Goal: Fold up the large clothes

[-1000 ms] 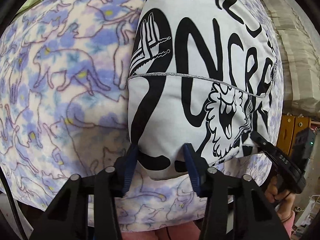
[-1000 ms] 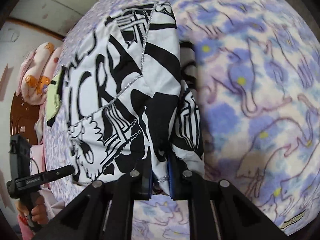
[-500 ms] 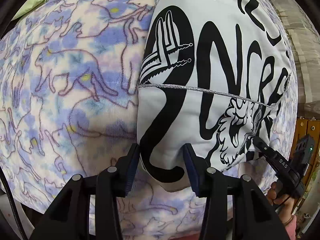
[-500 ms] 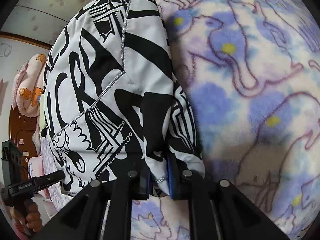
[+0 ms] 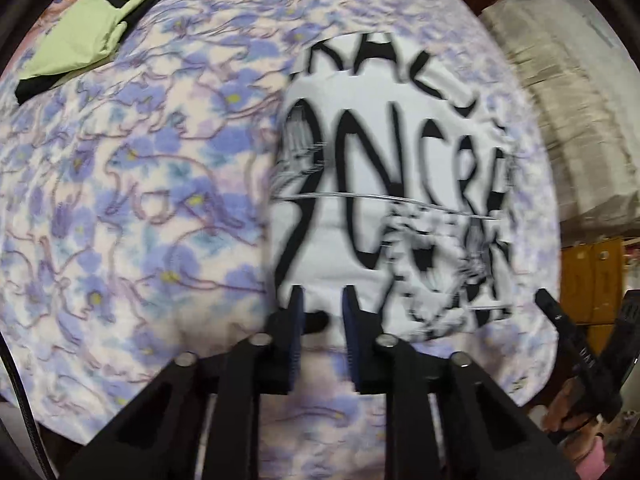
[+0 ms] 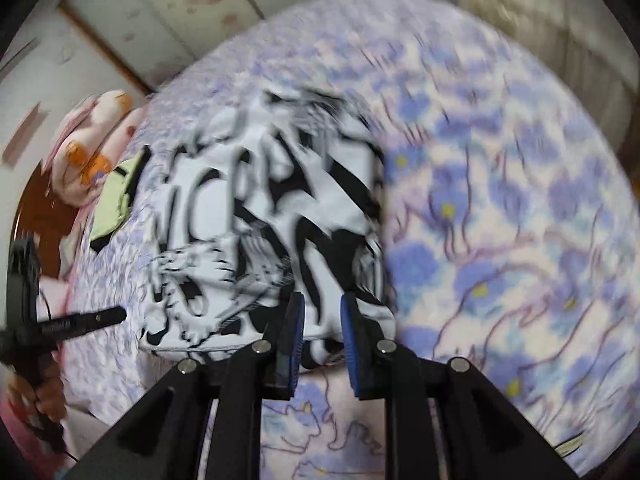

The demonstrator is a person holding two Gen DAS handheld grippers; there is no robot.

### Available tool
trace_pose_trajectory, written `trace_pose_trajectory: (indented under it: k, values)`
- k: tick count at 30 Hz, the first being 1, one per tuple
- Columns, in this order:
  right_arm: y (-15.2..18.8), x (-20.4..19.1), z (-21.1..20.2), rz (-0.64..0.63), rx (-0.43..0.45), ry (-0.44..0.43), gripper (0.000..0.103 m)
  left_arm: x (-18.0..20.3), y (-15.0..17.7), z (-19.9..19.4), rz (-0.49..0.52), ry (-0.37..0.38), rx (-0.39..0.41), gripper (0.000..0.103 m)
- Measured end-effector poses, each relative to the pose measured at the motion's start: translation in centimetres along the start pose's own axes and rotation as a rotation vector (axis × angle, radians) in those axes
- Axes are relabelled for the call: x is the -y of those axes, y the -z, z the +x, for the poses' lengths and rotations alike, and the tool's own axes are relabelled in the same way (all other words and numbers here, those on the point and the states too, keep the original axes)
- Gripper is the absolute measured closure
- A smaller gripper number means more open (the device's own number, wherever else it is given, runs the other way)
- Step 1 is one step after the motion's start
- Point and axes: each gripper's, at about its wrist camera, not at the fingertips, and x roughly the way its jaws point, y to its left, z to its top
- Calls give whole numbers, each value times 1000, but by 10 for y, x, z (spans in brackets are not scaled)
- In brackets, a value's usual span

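Our left gripper [image 5: 322, 312] stands with its jaws parted and nothing between them, its blue pads [image 5: 295, 322] just at the near edge of the black-and-white printed garment [image 5: 384, 208]. Our right gripper [image 6: 322, 316] is likewise parted; some of the garment's near right corner shows in the gap, but the pads [image 6: 352, 332] do not appear to pinch it, and the blur keeps us from being sure of contact.

Both views are smeared by motion, so fine detail is lost.

The garment lies on the purple cat-print blanket [image 5: 132, 200] as a compact, roughly rectangular bundle, several layers thick at its near right corner, with a silver seam running across its top face. Beyond the garment, toward the far left corner of the blanket, lies a pale green folded piece [image 5: 86, 30] with black trim, well apart from it. Past that, a pink plush toy [image 6: 92, 144] sits off the blanket's edge.

We judge the folding of this garment to be essentially done: it sits closed, flat and released. What seems left is at most a tidy of the loose near corner, or setting it aside with the green piece.
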Motion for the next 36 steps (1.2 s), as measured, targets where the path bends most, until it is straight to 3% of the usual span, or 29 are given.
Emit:
trace_pose_trajectory:
  k: [3,5,6,9,13,16,23,28,36]
  values:
    - [1,-22,1,-46,18,-84,84,20,6,3,16,84,-14,94]
    - [2,-33,9,-64,12,-121,89,32,8,16,36,124,-46,95]
    - [4,-41,14,-77,18,-130,97,42,10,20,47,134,-60,95]
    - [9,-68,30,-122,14,-134,103,62,13,33,73,131,-61,95]
    - [11,-87,60,-159,-2,-164,103,72,9,48,57,151,-63,97]
    - [11,-85,82,-131,-34,-166,103,66,3,68,33,92,-65,99]
    - [17,-59,116,-138,-80,-65,103,40,-6,80,-67,80,-20,102]
    - [19,-36,104,-188,-92,60,103,31,-1,67,-81,18,47,102]
    - [18,-9,82,-131,-88,118,103,-2,6,45,-70,-81,29,102]
